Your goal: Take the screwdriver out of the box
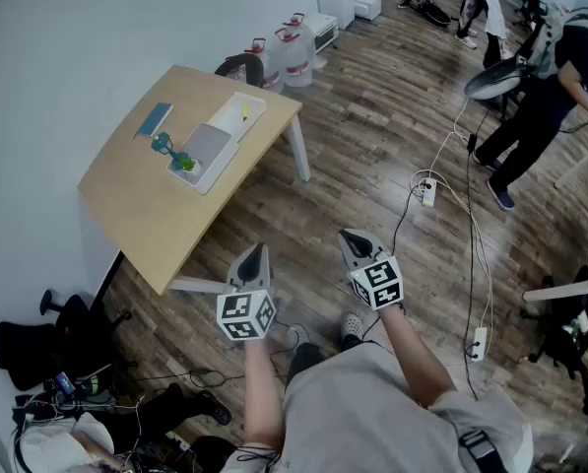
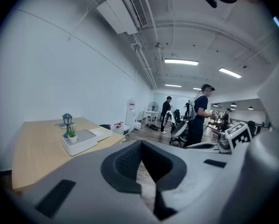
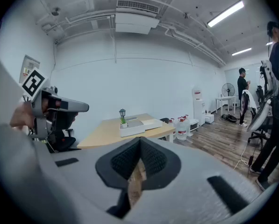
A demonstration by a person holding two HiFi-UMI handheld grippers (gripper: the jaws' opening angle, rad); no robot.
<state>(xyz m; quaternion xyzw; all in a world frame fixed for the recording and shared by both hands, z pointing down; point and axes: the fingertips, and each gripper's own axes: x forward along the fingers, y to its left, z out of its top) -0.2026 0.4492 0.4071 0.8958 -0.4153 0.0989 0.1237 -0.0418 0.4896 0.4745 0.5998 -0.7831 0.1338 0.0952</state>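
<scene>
Box sits toward the far end of the tabletop; my left gripper and right gripper hang well short of it, fingers closed on nothing.

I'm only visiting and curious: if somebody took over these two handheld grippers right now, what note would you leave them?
Left gripper: shut, empty, held in the air short of the table.
Right gripper: shut, empty, beside it.
White box sits on the table with a small plant at its end; the screwdriver is too small to make out from here.
Done: nothing yet. Left: step up to the table, find the screwdriver in the box, lift it out.
</scene>
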